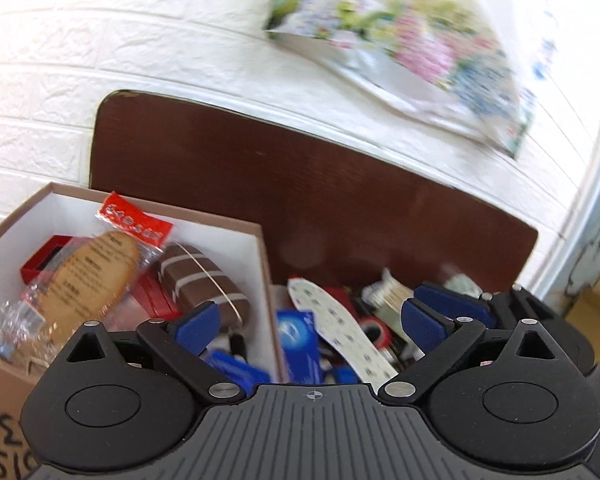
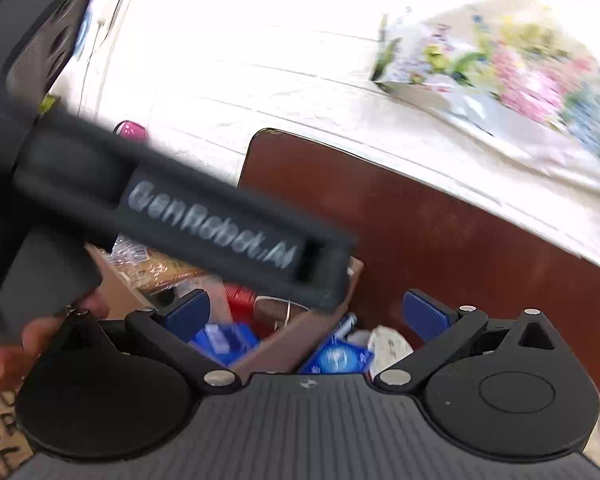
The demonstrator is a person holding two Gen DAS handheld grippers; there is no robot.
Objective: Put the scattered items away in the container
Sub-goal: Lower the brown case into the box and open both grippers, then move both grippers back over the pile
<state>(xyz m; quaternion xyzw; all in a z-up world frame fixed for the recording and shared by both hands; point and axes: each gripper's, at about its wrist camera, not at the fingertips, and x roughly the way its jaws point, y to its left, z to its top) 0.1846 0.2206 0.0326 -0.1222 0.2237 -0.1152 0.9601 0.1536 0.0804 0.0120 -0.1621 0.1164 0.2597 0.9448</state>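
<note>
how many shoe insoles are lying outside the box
1: a white patterned insole lies slanted across the pile of items on the brown table, just right of the cardboard box. Others may be hidden under the pile or behind the gripper body.

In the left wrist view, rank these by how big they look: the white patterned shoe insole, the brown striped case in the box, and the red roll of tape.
Largest to smallest, as they appear:
1. White patterned shoe insole
2. Brown striped case, close to the insole, so unsure
3. Red roll of tape, partly hidden
</note>
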